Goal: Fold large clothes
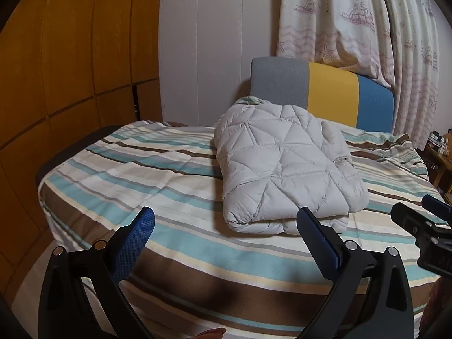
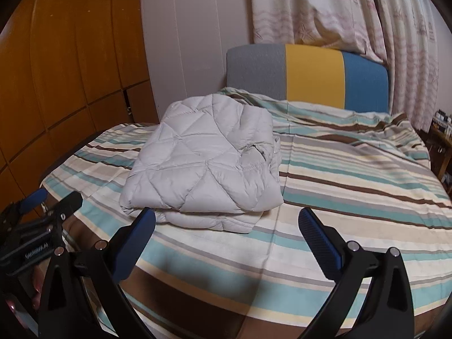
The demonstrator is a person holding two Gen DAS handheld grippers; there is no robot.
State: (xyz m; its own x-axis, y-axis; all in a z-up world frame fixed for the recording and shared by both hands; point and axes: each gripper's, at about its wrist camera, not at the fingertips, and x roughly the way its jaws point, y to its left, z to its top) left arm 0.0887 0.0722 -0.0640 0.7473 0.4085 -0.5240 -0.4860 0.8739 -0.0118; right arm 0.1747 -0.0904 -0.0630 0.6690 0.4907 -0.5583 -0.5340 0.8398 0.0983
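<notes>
A pale grey quilted jacket [image 1: 285, 166] lies folded into a thick bundle on the striped bedcover [image 1: 147, 169]. My left gripper [image 1: 226, 217] hangs open just short of the bundle's near edge, nothing between its blue pads. The right gripper shows at the right edge of the left wrist view [image 1: 423, 226]. In the right wrist view the same jacket [image 2: 203, 163] sits ahead and to the left, and my right gripper [image 2: 227, 220] stands wide open and empty, its left finger just in front of the bundle's near corner. The left gripper [image 2: 42, 212] shows at the left edge.
A headboard [image 1: 325, 93] in grey, yellow and blue stands at the far end of the bed. Patterned curtains [image 1: 353, 19] hang behind it. Wooden cabinet doors [image 1: 70, 70] fill the left side. A small wooden stand with clutter [image 1: 440, 152] sits at the far right.
</notes>
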